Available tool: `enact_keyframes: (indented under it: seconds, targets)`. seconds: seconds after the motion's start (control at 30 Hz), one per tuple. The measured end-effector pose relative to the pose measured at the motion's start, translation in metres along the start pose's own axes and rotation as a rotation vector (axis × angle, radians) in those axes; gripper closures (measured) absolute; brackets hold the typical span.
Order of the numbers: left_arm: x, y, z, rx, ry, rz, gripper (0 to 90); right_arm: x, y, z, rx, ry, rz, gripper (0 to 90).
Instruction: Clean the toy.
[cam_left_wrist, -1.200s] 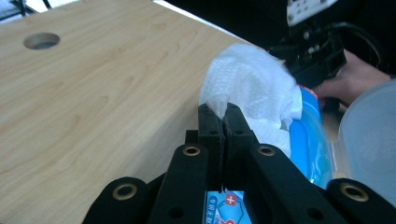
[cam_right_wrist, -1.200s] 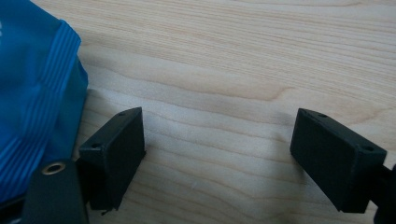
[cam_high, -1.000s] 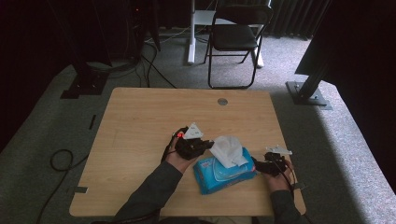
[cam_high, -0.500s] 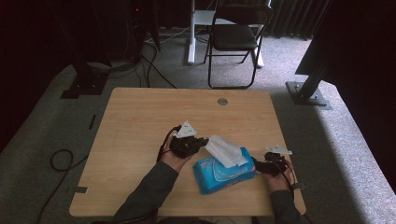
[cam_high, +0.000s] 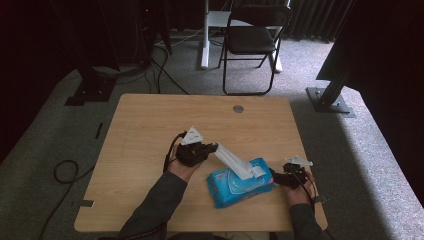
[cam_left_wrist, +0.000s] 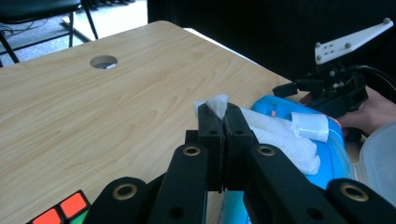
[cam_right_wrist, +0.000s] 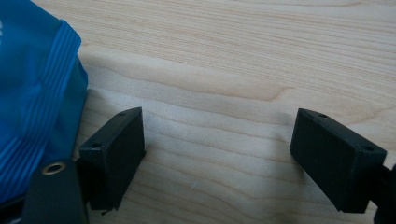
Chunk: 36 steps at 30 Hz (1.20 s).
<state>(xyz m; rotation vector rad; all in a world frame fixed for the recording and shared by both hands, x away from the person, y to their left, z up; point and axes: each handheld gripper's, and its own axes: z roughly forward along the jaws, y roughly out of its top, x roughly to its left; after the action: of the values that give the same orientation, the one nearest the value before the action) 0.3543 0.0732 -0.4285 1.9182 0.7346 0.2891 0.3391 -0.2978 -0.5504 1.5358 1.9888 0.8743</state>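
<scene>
from the high view the left gripper (cam_high: 212, 148) draws a wipe (cam_high: 234, 161) from the blue pack (cam_high: 237, 186) on the surface (cam_high: 150, 125), its fingers in the left gripper view pinched on the wipe's tip, while in the right gripper view the right gripper (cam_right_wrist: 217, 154) gapes empty beside the pack, which might lift unbraced.

Light wooden tabletop (cam_high: 150, 130) with rounded corners, standing on grey carpet. Small round cable hole (cam_high: 238, 108) near the far edge, a little right of the middle. Blue wipes pack (cam_high: 240, 185) lying flat toward the near right corner, its long side at a slant to the near edge. Colour-tiled puzzle cube (cam_left_wrist: 63, 210) with red, orange and green squares, glimpsed at the bottom left of the left gripper view. Pale translucent container (cam_left_wrist: 380, 158) at the right margin of that view, just beside the pack.
</scene>
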Motion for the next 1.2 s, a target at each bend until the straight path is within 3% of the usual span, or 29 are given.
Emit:
enact_keyframes:
  seconds: [0.67,0.77,0.9,0.97,1.1,1.2]
  targets:
    - [0.010,0.002,-0.010,-0.031,0.055,-0.017,89.3,0.000,0.000,0.000,0.003,0.002,-0.003,17.4]
    - [0.013,0.002,-0.015,-0.050,0.073,-0.030,89.3,0.000,0.002,-0.002,0.014,0.002,-0.006,24.4]
    - [0.010,0.004,-0.017,-0.050,0.083,-0.002,89.3,0.003,0.004,-0.003,0.020,0.000,-0.019,31.4]
    - [0.012,0.005,-0.021,-0.065,0.091,-0.009,89.3,0.005,0.005,-0.004,0.021,-0.011,-0.030,34.0]
    - [0.020,0.008,-0.029,-0.084,0.105,-0.033,89.3,0.007,0.009,-0.011,-0.017,-0.007,-0.023,36.9]
    - [0.022,0.009,-0.033,-0.077,0.110,-0.018,89.3,0.007,0.012,-0.015,-0.043,0.008,-0.010,38.2]
